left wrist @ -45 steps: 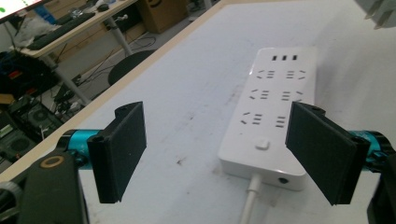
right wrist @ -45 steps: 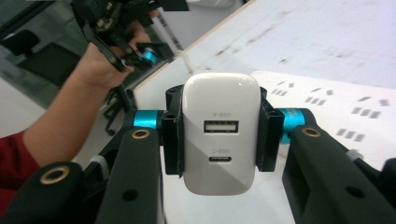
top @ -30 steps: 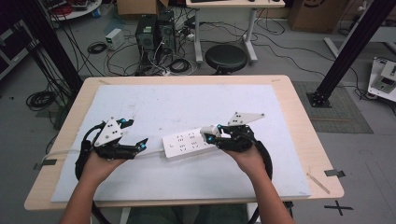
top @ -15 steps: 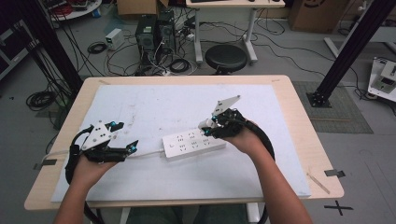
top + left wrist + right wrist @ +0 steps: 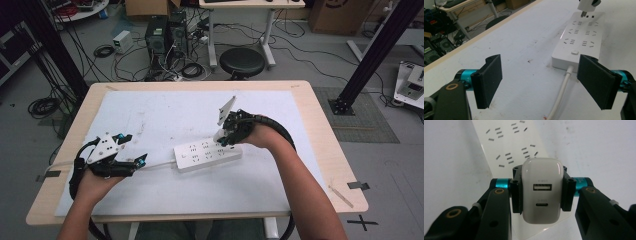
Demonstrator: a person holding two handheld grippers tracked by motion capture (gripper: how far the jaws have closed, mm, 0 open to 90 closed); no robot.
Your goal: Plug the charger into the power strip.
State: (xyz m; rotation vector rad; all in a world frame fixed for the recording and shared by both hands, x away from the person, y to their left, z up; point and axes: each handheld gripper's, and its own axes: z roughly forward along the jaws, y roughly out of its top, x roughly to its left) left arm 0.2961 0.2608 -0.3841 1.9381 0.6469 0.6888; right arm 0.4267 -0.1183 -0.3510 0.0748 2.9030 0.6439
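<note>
Charger (image 5: 542,191), white, two ports on its back face (one USB-A, one smaller oval port), is clamped between the right gripper's (image 5: 541,192) jaws, pads pressing on both its sides. In the left gripper view the charger (image 5: 587,4) sits at the far end of the power strip (image 5: 579,37), prongs pointing down at the sockets; prong tips look right at the strip's surface, can't tell if they're in.

High view: power strip (image 5: 207,154) lies roughly mid-table on the white mat (image 5: 165,120), angled a bit, far end toward the right hand (image 5: 260,137). Right gripper (image 5: 223,136) is over that far end, tilted down, grey plate sticking up.

Strip has several rows of sockets and a button near the cable end. White cable (image 5: 560,96) leaves the near end and runs toward the left gripper (image 5: 544,82).

Left gripper (image 5: 131,149) is on the left side of the table (image 5: 330,150), apart from the strip, held by the left hand (image 5: 97,180). Jaws wide apart, nothing between the pads (image 5: 490,80); cable passes on the mat beneath the gap, not touched.

Floor beyond the table: stool (image 5: 242,61), computer tower (image 5: 162,35), loose cables.
</note>
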